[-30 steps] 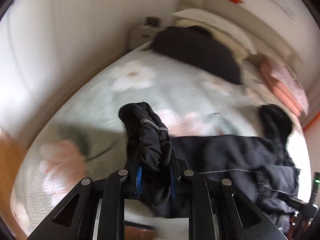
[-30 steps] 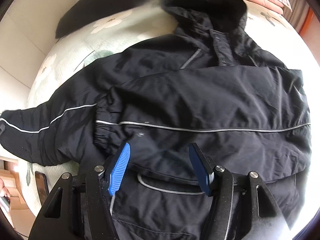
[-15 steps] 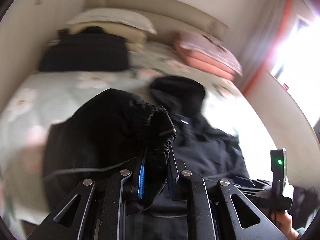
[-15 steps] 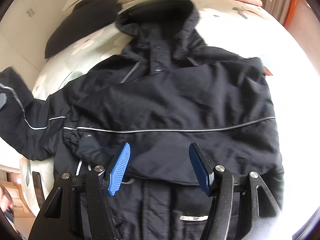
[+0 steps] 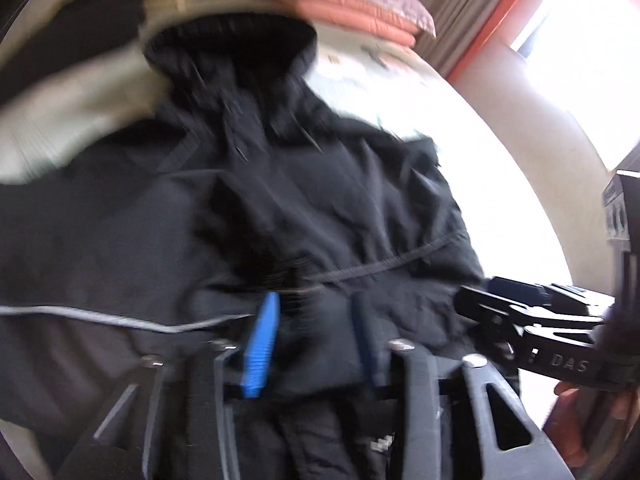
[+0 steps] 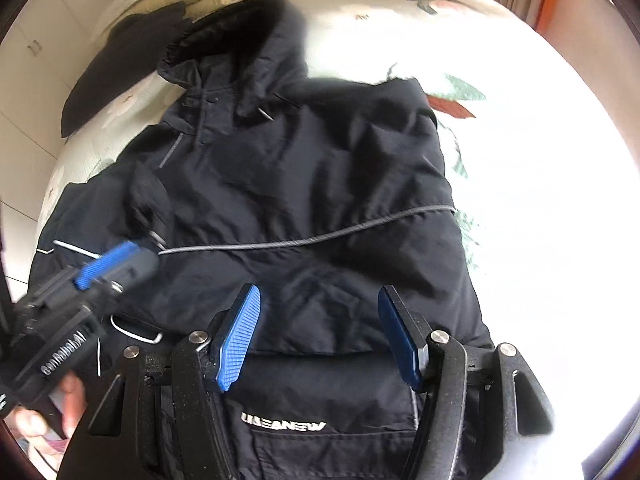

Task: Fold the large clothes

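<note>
Both sleeves look folded across the jacket [image 6: 304,184]; left gripper [image 5: 316,336] is opening off the cuff [image 6: 148,204] at frame left, right gripper [image 6: 320,332] hangs spread and empty; next, probably fold the hem upward.

My left tool [image 5: 316,340], jaws opening, hangs over the black hooded jacket [image 5: 304,200] spread on the bed [image 5: 492,168]; no cloth is pinched. My right tool [image 5: 532,320] enters at right. Pink folded bedding [image 5: 352,8] lies beyond the hood.
</note>
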